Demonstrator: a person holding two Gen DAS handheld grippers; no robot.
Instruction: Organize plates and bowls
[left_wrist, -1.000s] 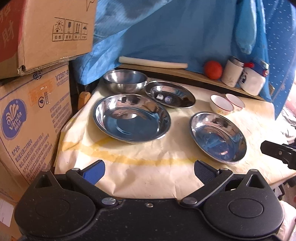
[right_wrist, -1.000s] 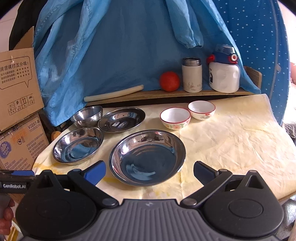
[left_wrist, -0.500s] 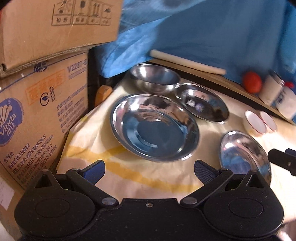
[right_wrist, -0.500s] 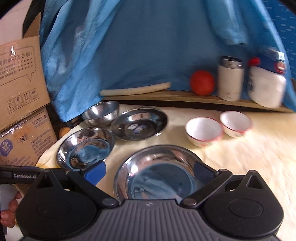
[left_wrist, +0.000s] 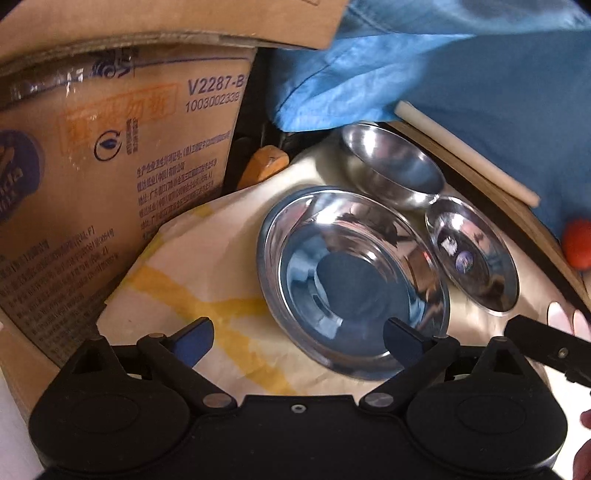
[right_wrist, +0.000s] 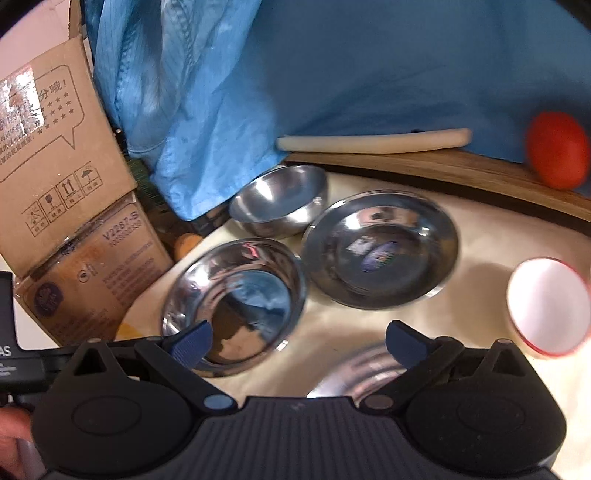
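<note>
Two views. Left wrist: left gripper (left_wrist: 297, 341) spread wide, empty, its right finger over the near rim of the large steel plate (left_wrist: 354, 277); steel bowl (left_wrist: 395, 166) far, smaller plate (left_wrist: 472, 254) right. Right wrist: right gripper (right_wrist: 298, 341) spread, empty, above a blurred plate rim (right_wrist: 362, 373); white bowl (right_wrist: 546, 306) right.
</note>
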